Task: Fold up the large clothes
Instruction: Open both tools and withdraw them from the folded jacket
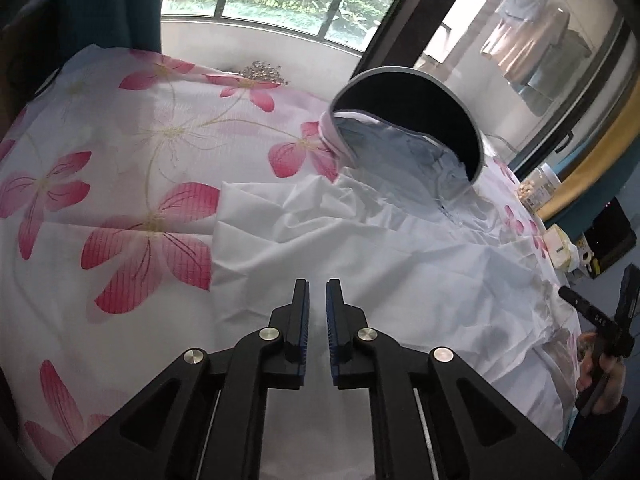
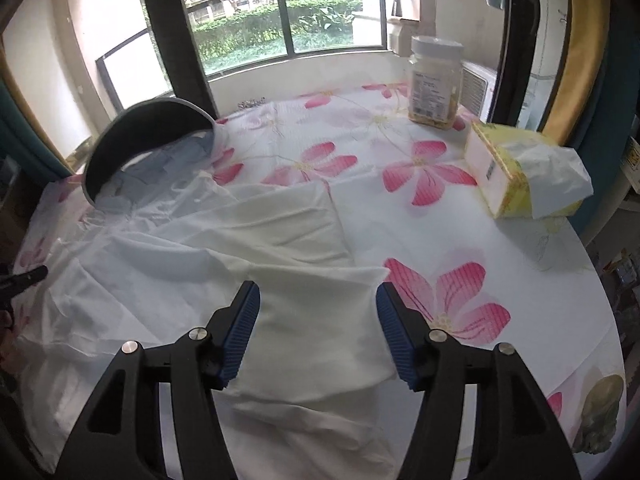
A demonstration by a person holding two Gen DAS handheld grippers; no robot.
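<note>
A large white garment [image 1: 360,248] lies spread on the floral tablecloth [image 1: 120,160], with a dark stiff visor brim [image 1: 420,112] standing up at its hood end. My left gripper [image 1: 318,286] hovers over the garment's left part, its jaws a narrow gap apart with nothing between them. In the right wrist view the garment [image 2: 160,264] has a sleeve folded across it. My right gripper [image 2: 318,292] stands open above that folded white panel, the cloth lying below the blue pads [image 2: 244,320], not pinched. The visor brim [image 2: 148,128] is at the far left.
A clear jar [image 2: 436,80] with a white lid and a yellow tissue box [image 2: 516,172] stand at the table's far right. A greenish figurine [image 2: 600,412] sits by the near right edge. A sparkly ornament [image 1: 262,70] lies near the window sill. Windows run behind the round table.
</note>
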